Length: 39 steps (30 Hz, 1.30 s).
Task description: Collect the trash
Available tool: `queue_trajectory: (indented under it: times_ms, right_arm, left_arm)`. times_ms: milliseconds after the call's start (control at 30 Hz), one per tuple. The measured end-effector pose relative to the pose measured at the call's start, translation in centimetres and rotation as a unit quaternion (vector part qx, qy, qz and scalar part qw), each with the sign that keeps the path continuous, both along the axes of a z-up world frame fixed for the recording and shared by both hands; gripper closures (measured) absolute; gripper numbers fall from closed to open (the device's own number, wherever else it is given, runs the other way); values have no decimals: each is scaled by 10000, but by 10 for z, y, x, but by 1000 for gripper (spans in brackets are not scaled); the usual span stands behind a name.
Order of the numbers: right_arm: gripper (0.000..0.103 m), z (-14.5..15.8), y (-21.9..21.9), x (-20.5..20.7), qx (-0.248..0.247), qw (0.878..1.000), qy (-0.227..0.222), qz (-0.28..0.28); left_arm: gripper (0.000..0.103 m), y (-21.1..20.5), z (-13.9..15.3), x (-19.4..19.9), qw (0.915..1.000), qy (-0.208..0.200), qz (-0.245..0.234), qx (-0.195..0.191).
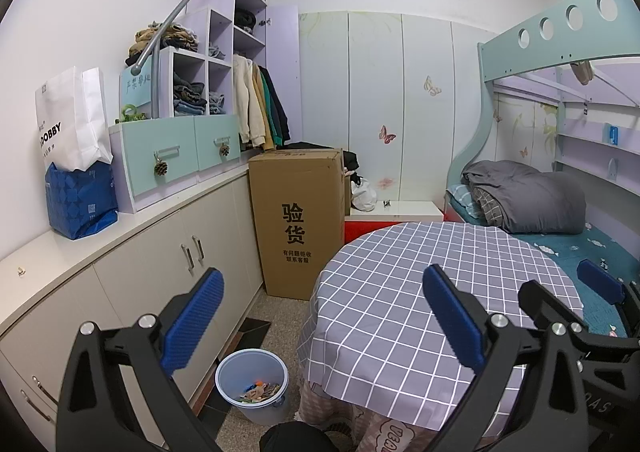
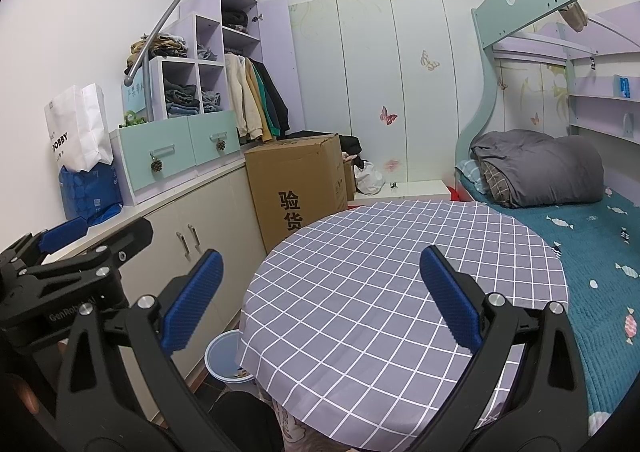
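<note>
A light blue trash bin (image 1: 252, 384) stands on the floor left of the round table (image 1: 400, 292), with several coloured scraps of trash (image 1: 258, 392) inside. It also shows in the right wrist view (image 2: 224, 360), partly hidden by the table's edge. The table wears a grey checked cloth (image 2: 380, 292) with nothing on it. My left gripper (image 1: 324, 320) is open and empty, held above the floor between bin and table. My right gripper (image 2: 320, 296) is open and empty above the table's near side. The right gripper shows in the left view (image 1: 600, 284), and the left gripper in the right view (image 2: 64, 236).
A tall cardboard box (image 1: 298, 220) stands behind the bin beside the low white cabinets (image 1: 168, 252). A bunk bed (image 1: 560, 212) with a grey quilt lies right of the table. A blue bag (image 1: 80, 200) and a white bag (image 1: 68, 120) sit on the counter.
</note>
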State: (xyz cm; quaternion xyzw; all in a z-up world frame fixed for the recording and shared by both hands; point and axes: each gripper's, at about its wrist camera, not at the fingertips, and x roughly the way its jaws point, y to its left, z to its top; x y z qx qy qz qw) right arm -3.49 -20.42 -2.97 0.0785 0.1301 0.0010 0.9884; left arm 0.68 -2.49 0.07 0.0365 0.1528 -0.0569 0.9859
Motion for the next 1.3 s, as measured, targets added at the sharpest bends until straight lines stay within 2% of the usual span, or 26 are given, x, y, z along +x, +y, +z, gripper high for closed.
queue_trajectory:
  times_ms: [1300]
  right_arm:
    - [7, -3, 2, 0, 22, 10000, 54, 5]
  left_arm:
    - [5, 2, -1, 1, 10000, 14, -12, 16]
